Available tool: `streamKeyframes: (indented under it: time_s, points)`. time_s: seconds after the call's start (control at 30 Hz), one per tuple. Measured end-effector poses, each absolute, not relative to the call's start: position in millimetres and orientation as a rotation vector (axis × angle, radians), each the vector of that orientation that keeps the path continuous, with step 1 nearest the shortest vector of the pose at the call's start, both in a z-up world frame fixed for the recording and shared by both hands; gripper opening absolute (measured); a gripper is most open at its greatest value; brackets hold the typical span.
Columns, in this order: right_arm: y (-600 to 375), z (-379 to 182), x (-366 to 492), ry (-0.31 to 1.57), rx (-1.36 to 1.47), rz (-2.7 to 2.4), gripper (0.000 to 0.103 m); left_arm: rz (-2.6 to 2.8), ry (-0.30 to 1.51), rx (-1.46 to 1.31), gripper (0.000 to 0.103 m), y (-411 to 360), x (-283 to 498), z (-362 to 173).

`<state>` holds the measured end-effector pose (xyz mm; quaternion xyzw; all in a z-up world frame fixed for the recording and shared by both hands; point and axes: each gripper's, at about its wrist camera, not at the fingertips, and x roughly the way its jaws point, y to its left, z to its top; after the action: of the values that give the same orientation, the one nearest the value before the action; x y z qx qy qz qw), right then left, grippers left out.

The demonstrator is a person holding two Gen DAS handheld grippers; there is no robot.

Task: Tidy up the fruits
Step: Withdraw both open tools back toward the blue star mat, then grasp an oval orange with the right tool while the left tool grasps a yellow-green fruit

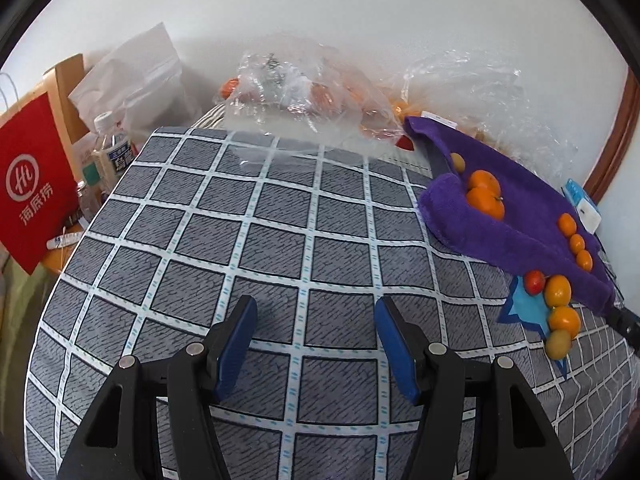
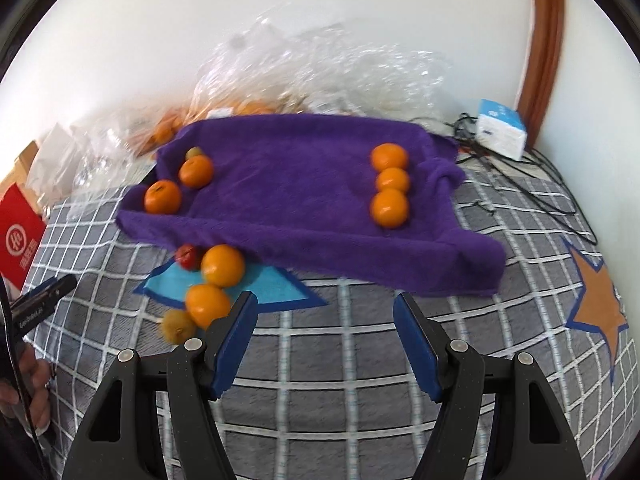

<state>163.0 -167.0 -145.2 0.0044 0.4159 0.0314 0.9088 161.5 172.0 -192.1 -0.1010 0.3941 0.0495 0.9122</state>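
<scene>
Both the left gripper [image 1: 316, 344] and right gripper [image 2: 324, 340] hover wide open and empty, three tangerines [image 2: 390, 190] probably lined up on the purple towel [image 2: 300, 192] as sorted.

Left gripper [image 1: 316, 344], jaws apart: bare checked bedcover [image 1: 256, 216] ahead from 9 to 12 o'clock. At 2 o'clock, purple towel [image 1: 516, 216] blocks. Right gripper [image 2: 324, 336], jaws apart (nothing between): towel ridge across 12 o'clock, orange cluster [image 2: 214, 284] just beside left finger at 10 o'clock. Cables [image 2: 516, 184] at 2 o'clock. Plastic bags [image 1: 304, 92] line far edge.
</scene>
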Motion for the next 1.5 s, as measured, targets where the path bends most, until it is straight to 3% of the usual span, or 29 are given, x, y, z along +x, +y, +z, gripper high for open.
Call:
streamKeyframes:
  time_s: [0.17, 0.37, 0.6, 0.67, 0.7, 1.0, 1.23, 1.5]
  points:
    - [-144, -150, 161, 0.839, -0.001, 0.121, 0.068, 0.098, 0.803, -0.215, 0.059, 173, 161, -192]
    - [-127, -161, 171, 0.864, 0.029, 0.197, 0.052, 0.1, 0.799, -0.216, 0.059, 174, 160, -191]
    - [-117, -179, 186, 0.924, 0.119, 0.279, 0.051, 0.092, 0.797, -0.208, 0.059, 172, 159, -191]
    - [-115, -184, 189, 0.946, 0.127, 0.288, 0.045, 0.09, 0.796, -0.197, 0.059, 169, 159, -190]
    - [-114, -185, 190, 0.952, 0.125, 0.298, 0.031, 0.087, 0.796, -0.191, 0.059, 168, 159, -190]
    - [-165, -169, 153, 0.86, 0.053, 0.168, 0.032, 0.05, 0.767, -0.129, 0.059, 155, 154, -184]
    - [-213, -193, 137, 0.889, 0.101, 0.07, 0.032, 0.064, 0.793, -0.152, 0.059, 157, 153, -185]
    - [-218, -186, 127, 0.832, 0.083, 0.089, 0.032, -0.005, 0.831, -0.151, 0.053, 110, 124, -183]
